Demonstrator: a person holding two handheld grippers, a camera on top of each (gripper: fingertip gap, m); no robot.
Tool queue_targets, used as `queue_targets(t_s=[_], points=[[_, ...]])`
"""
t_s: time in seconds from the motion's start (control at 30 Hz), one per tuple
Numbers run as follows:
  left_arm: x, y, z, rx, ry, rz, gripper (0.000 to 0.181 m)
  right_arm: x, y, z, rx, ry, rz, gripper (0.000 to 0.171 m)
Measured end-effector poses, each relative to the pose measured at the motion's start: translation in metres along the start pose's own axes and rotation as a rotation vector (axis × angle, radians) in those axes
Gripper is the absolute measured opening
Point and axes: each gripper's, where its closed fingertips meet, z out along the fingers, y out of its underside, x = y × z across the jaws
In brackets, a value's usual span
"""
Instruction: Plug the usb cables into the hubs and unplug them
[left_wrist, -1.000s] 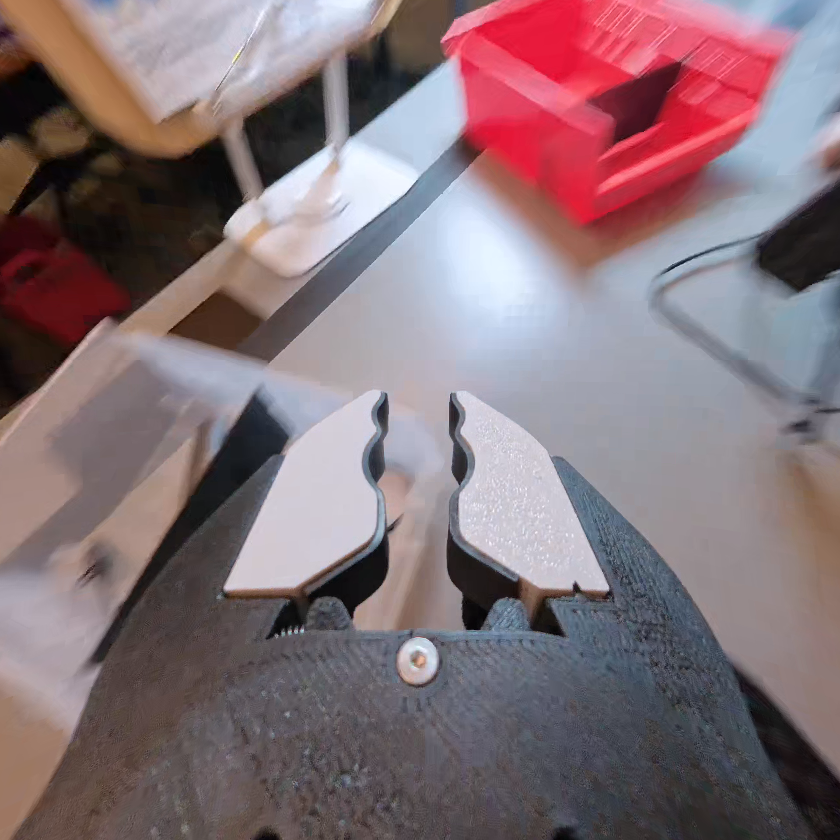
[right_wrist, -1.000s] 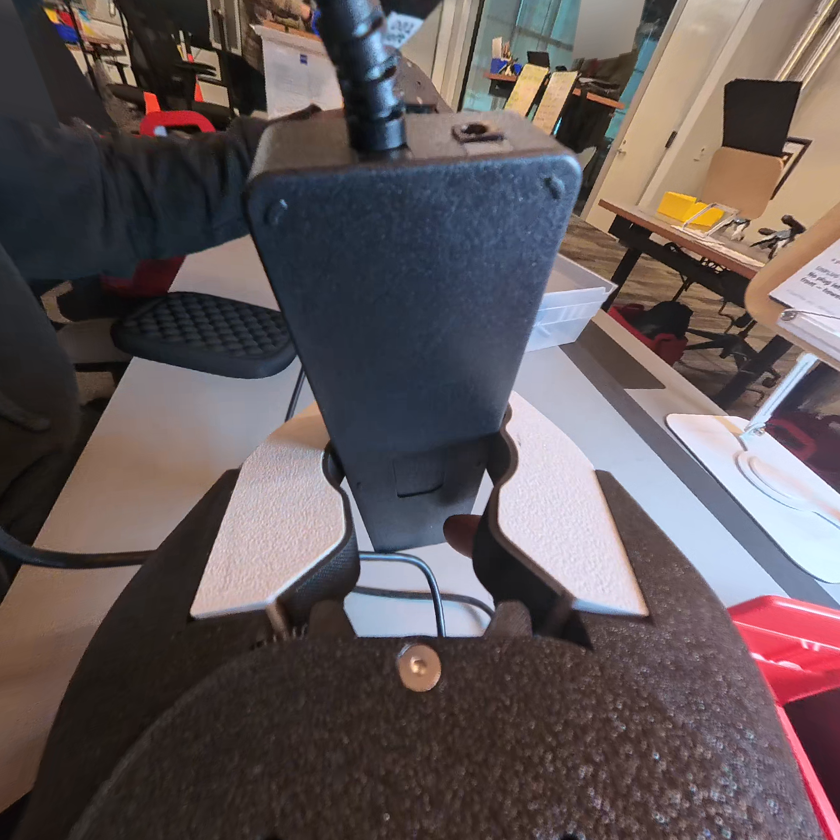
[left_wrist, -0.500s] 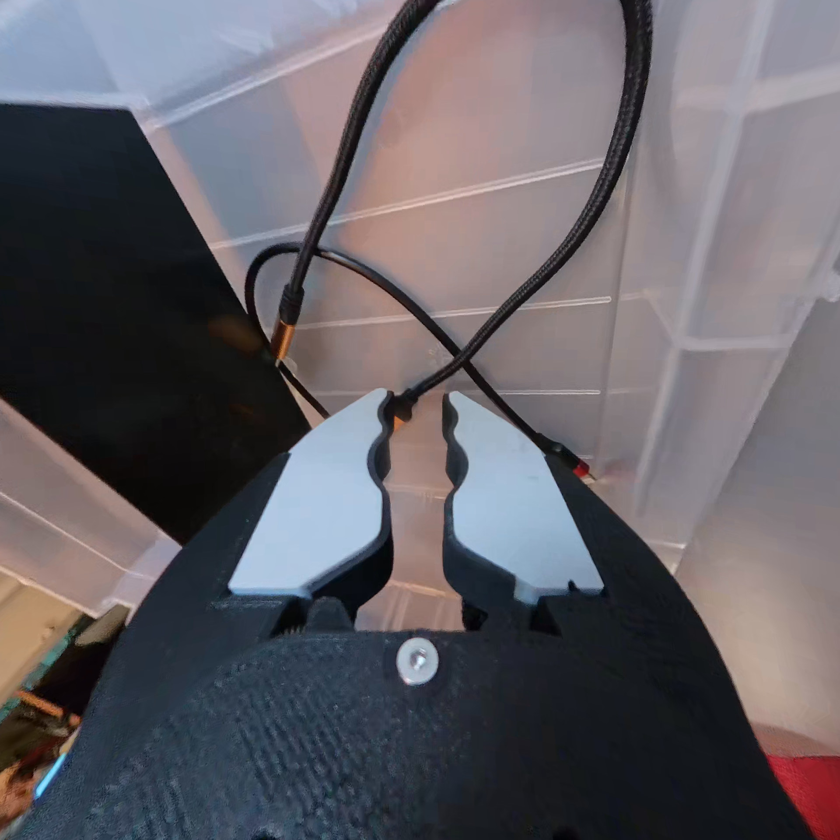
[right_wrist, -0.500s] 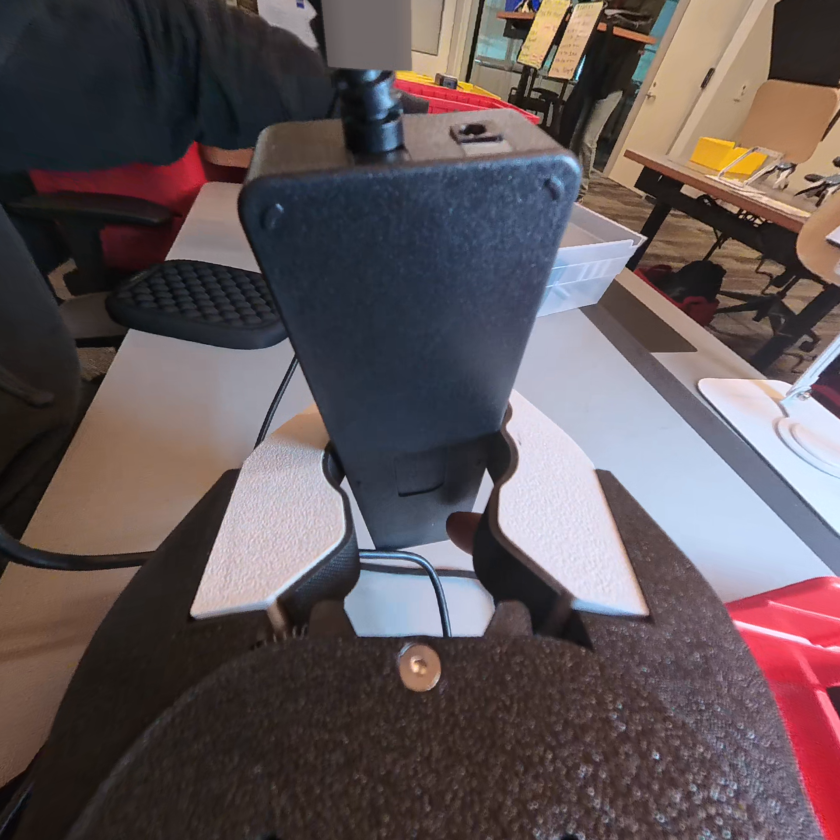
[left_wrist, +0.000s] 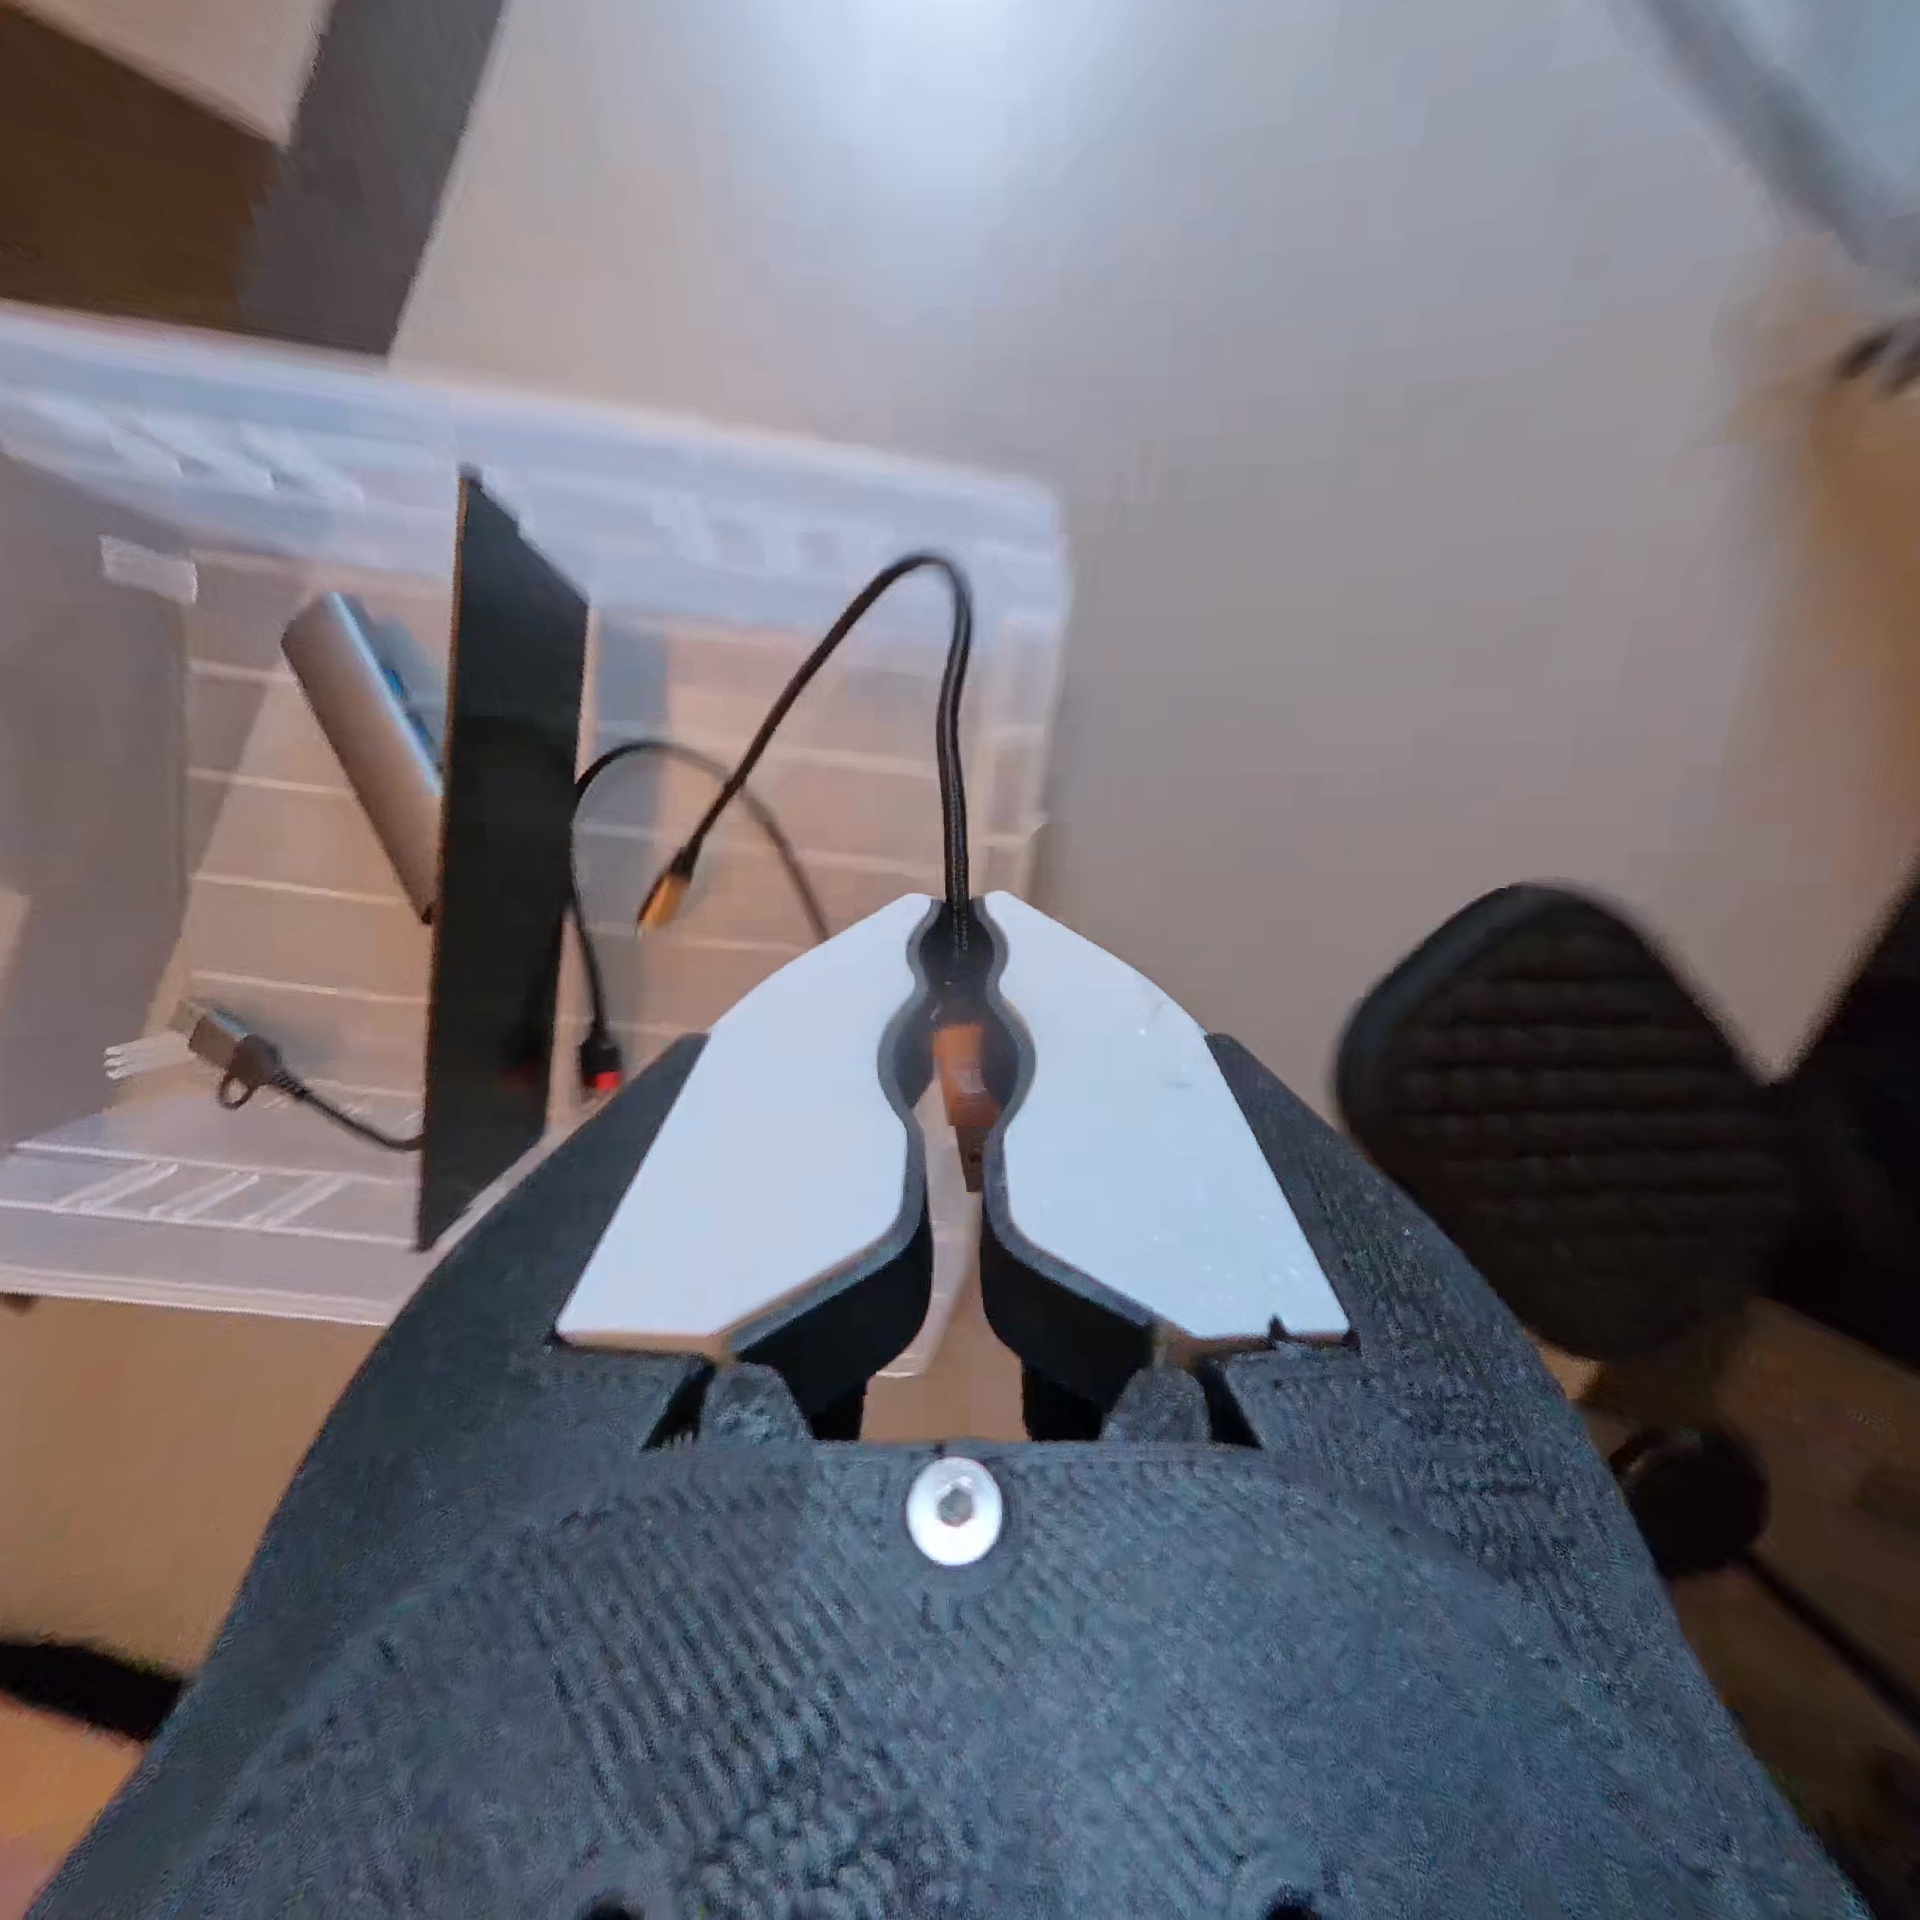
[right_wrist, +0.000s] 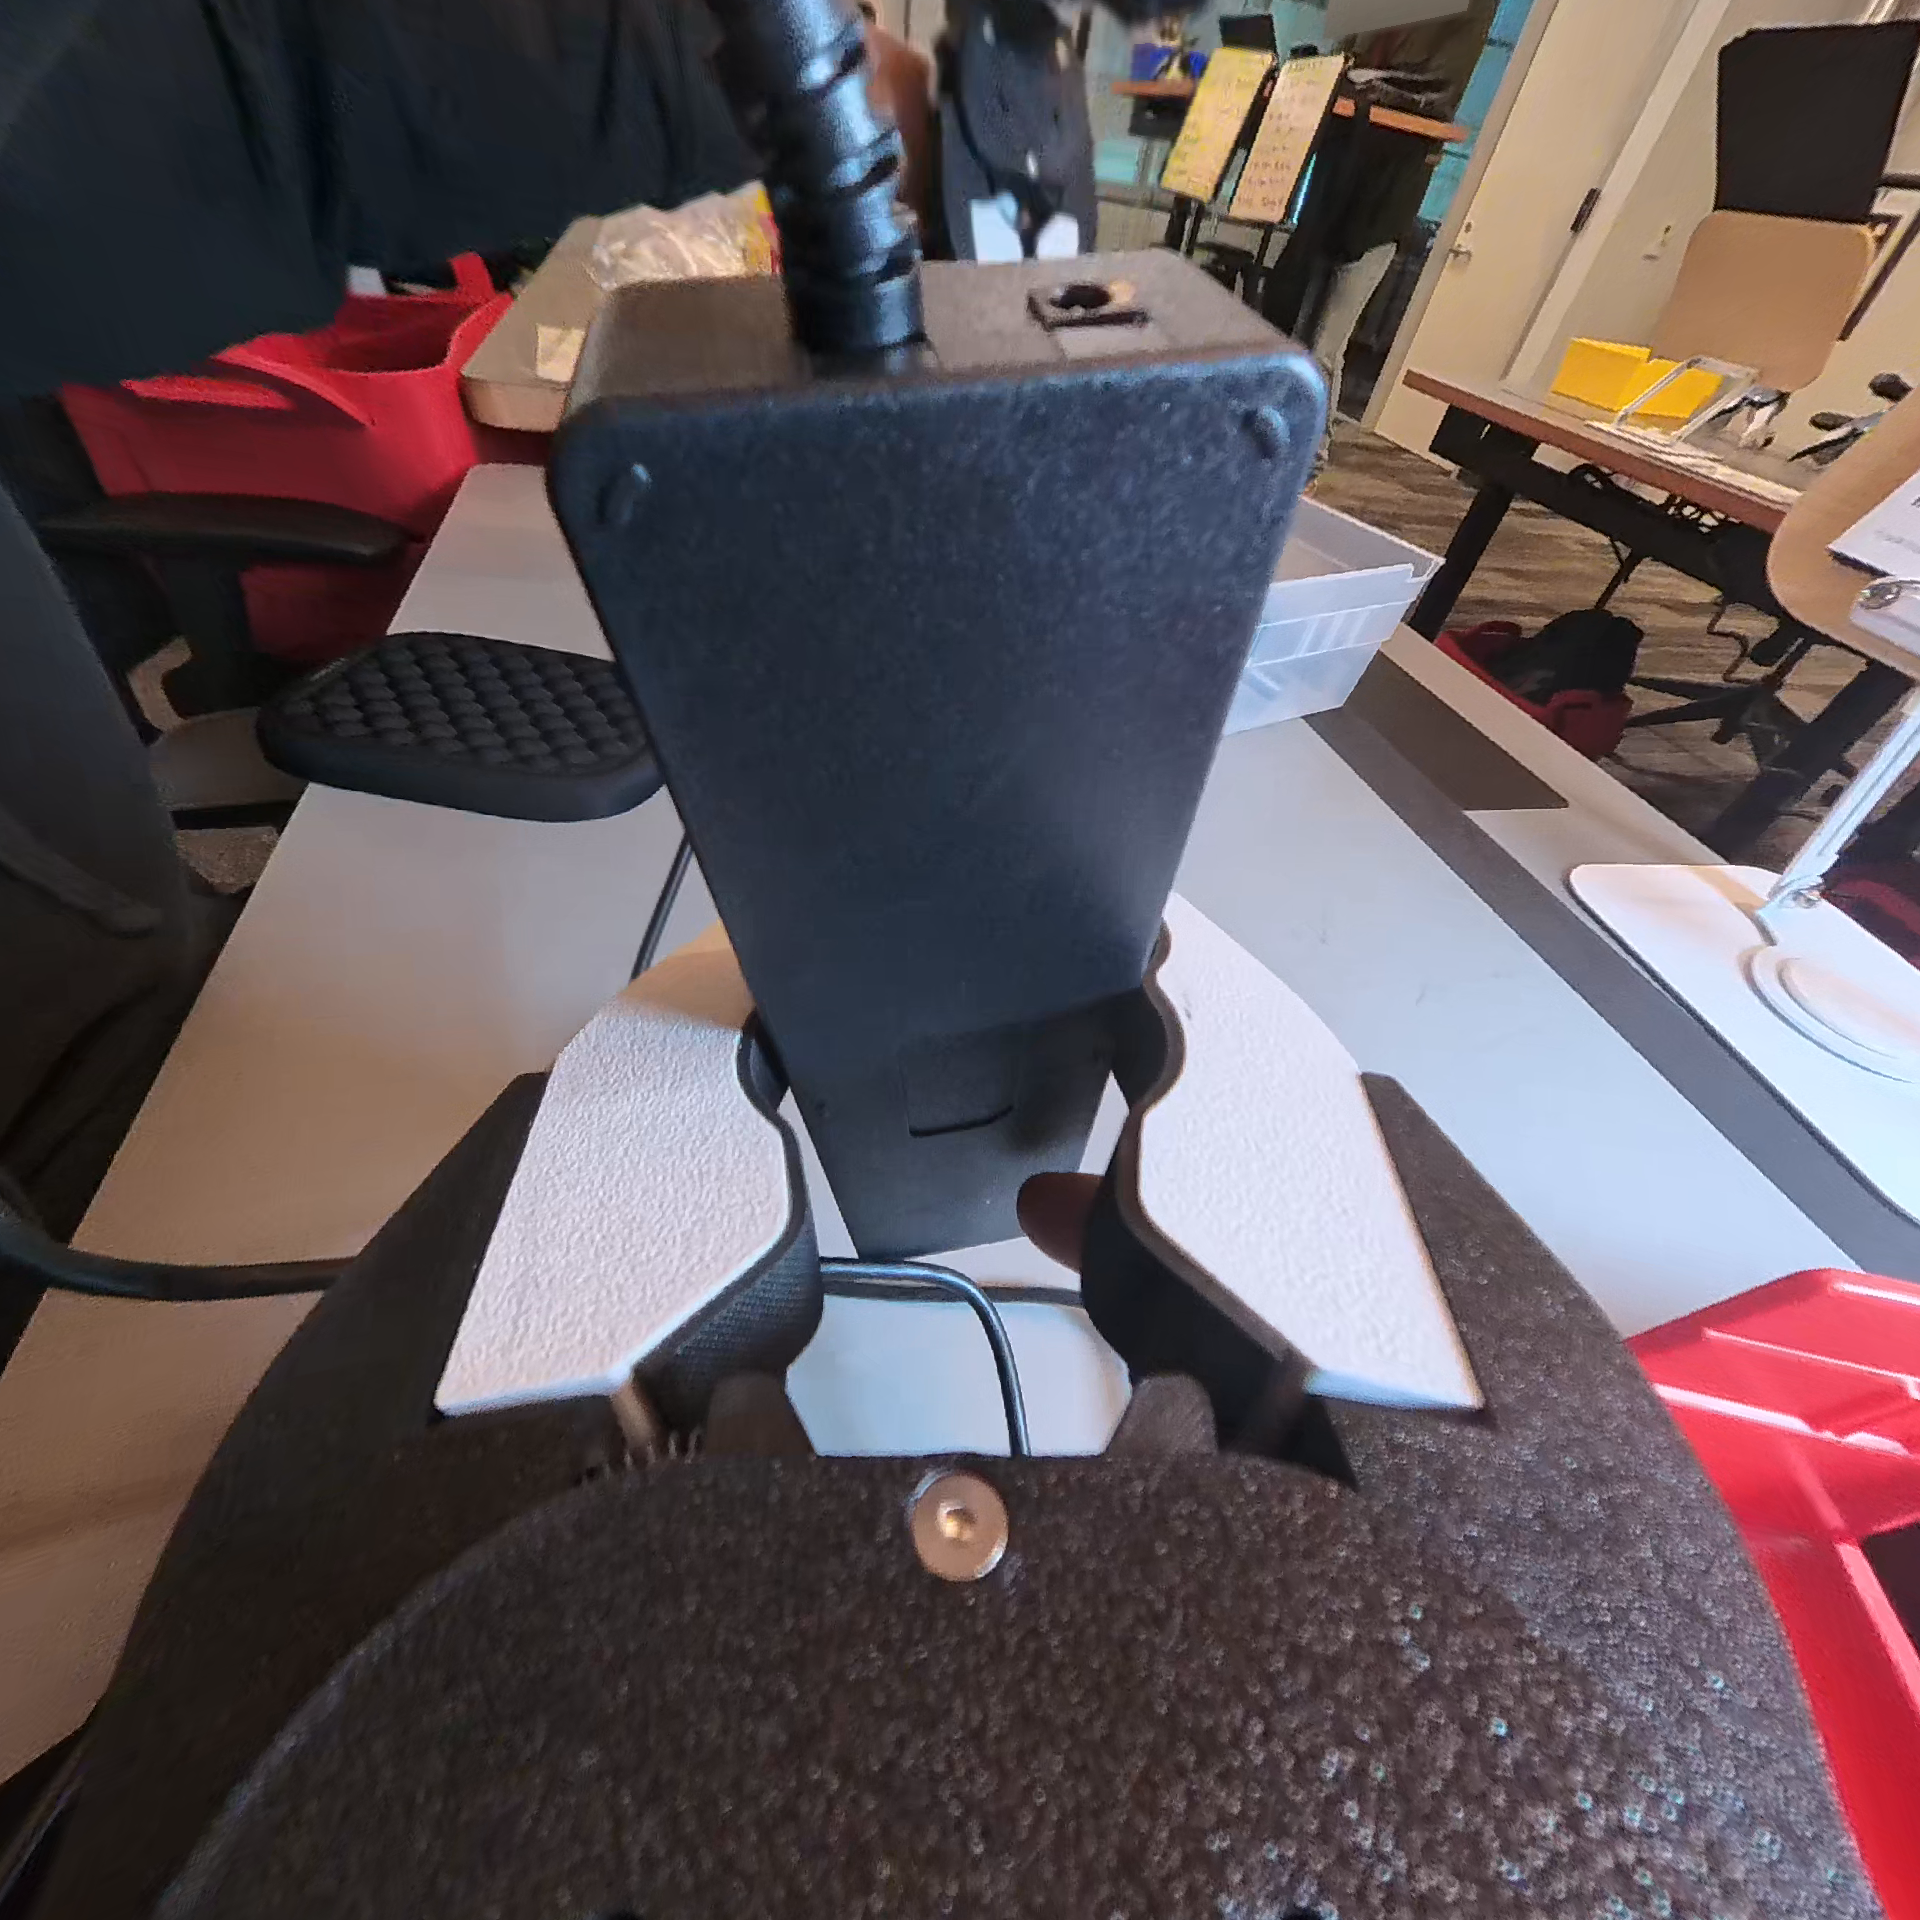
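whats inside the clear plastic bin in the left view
Inside the clear ribbed plastic bin: a tall flat black panel, a slim grey metal hub leaning behind it, a thin red-tipped black cable and a grey adapter plug. The panel covers the hub's lower end.

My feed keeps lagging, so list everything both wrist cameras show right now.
braided cable: one, black with copper plugs, one plug clamped in left gripper, other end hanging over bin
bin: one, clear, on table
black panel: one, upright in bin
silver hub: one, leaning in bin
thin cable: one, black, red-tipped, in bin
black hub: one, upright in right gripper
red bin: one, table's right
armrest: one, black, left of table
left gripper: jaws shut on plug
right gripper: jaws clamping hub
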Motion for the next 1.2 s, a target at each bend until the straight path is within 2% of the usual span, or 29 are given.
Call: queue_targets(t_s=[0.03, 0.13, 0.23, 0.47, 0.63, 0.8, 0.87, 0.93, 0.97, 1.03, 1.2], points=[[0.013, -0.013, -0.012, 0.069, 0.023, -0.029, 0.004, 0.0, -0.001, -0.001, 0.006, 0.0, 0.002, 0.062], [0.052, -0.049, -0.035, 0.267, 0.111, -0.14, 0.003, -0.001, -0.006, -0.005, 0.027, 0.003, 0.002, 0.062], [0.09, -0.073, -0.03, 0.374, 0.239, -0.261, 0.004, -0.002, -0.01, -0.008, 0.04, 0.006, -0.002, 0.062], [0.142, -0.105, 0.051, 0.371, 0.422, -0.379, 0.004, -0.006, -0.01, -0.014, 0.038, -0.04, 0.02, 0.062], [0.14, -0.132, 0.098, 0.376, 0.482, -0.461, 0.003, -0.008, -0.003, -0.016, 0.009, -0.058, 0.029, 0.062], [0.141, -0.156, 0.125, 0.38, 0.528, -0.474, 0.004, -0.008, 0.004, -0.016, -0.015, -0.072, 0.038, 0.062], [0.16, -0.17, 0.121, 0.414, 0.637, -0.395, 0.018, -0.009, 0.006, -0.016, -0.023, -0.084, 0.043, 0.062], [0.18, -0.186, 0.104, 0.503, 0.713, -0.216, 0.025, -0.012, 0.008, -0.017, -0.034, -0.109, 0.048, 0.062], [0.185, -0.191, 0.099, 0.535, 0.672, -0.087, 0.026, -0.015, 0.008, -0.018, -0.038, -0.126, 0.051, 0.062], [0.181, -0.194, 0.102, 0.516, 0.492, 0.17, 0.028, -0.019, 0.009, -0.021, -0.041, -0.156, 0.055, 0.062], [0.172, -0.171, 0.143, 0.231, 0.175, 0.773, 0.031, -0.03, 0.011, -0.026, -0.054, -0.236, 0.07, 0.063]])
